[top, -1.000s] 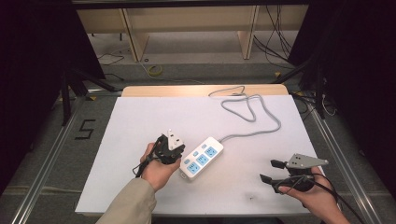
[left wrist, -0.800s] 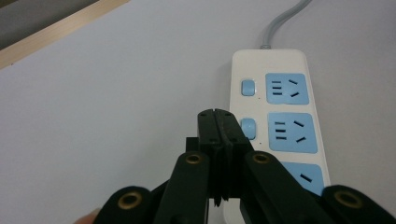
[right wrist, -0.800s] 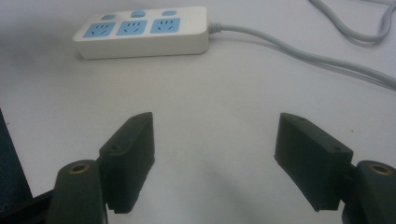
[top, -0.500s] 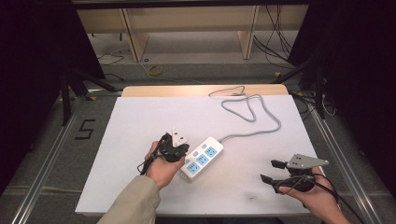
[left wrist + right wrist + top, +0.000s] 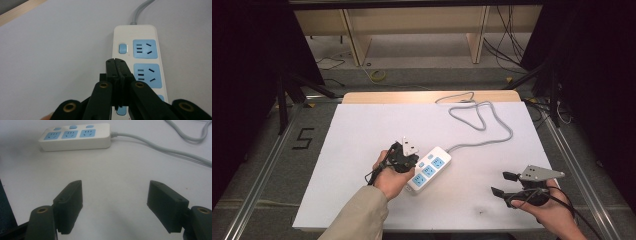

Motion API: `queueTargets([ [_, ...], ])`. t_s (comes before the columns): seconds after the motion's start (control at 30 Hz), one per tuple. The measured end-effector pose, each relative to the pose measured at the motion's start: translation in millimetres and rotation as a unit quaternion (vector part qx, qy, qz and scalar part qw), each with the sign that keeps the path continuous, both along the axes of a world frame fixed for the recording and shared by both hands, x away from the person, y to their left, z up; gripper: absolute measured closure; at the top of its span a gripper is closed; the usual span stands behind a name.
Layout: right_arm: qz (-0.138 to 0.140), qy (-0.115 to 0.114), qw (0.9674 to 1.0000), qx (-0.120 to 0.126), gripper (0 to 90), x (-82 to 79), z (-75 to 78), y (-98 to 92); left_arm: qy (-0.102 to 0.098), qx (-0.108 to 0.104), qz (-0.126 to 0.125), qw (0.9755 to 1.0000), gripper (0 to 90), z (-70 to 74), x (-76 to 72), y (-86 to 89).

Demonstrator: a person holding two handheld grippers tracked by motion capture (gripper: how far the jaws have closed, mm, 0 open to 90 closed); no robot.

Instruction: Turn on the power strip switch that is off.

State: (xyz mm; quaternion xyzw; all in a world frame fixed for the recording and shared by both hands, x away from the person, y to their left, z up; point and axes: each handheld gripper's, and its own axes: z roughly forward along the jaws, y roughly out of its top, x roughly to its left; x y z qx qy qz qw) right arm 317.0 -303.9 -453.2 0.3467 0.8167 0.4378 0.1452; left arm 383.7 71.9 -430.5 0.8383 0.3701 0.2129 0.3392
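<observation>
Holding the left gripper (image 5: 118, 65) w/ jaws pressed together, nothing between them, we have its tip just over the near end of the power strip (image 5: 141, 62); whether the tip touches the strip we can't tell. In the left gripper view the closed jaws sit beside the strip's small blue switch (image 5: 122, 48), w/ the blue sockets to the right of the tip. From the high view the left gripper (image 5: 404, 159) is at the strip's left end, our left hand (image 5: 387, 175) behind it. The power strip (image 5: 429, 168) lies flat near the middle of the white table (image 5: 362, 130), angled, and its grey cable (image 5: 482, 125) loops off toward the far edge. Our right gripper (image 5: 502, 184) is well apart from the strip, at the table's near right corner, jaws wide apart and empty. In the right gripper view the right gripper (image 5: 114, 207) faces the power strip (image 5: 75, 136) across bare tabletop, cable (image 5: 175, 151) trailing right.
</observation>
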Motion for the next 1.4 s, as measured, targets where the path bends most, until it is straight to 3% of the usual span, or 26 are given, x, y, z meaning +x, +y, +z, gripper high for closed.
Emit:
queueTargets([
  [1.4, 0.001, 0.001, 1.0, -0.001, 29.0, -0.4, -0.3, -0.7, 0.03, 0.015, -0.002, 0.9994, 89.7, -8.5, 14.3, -16.5],
])
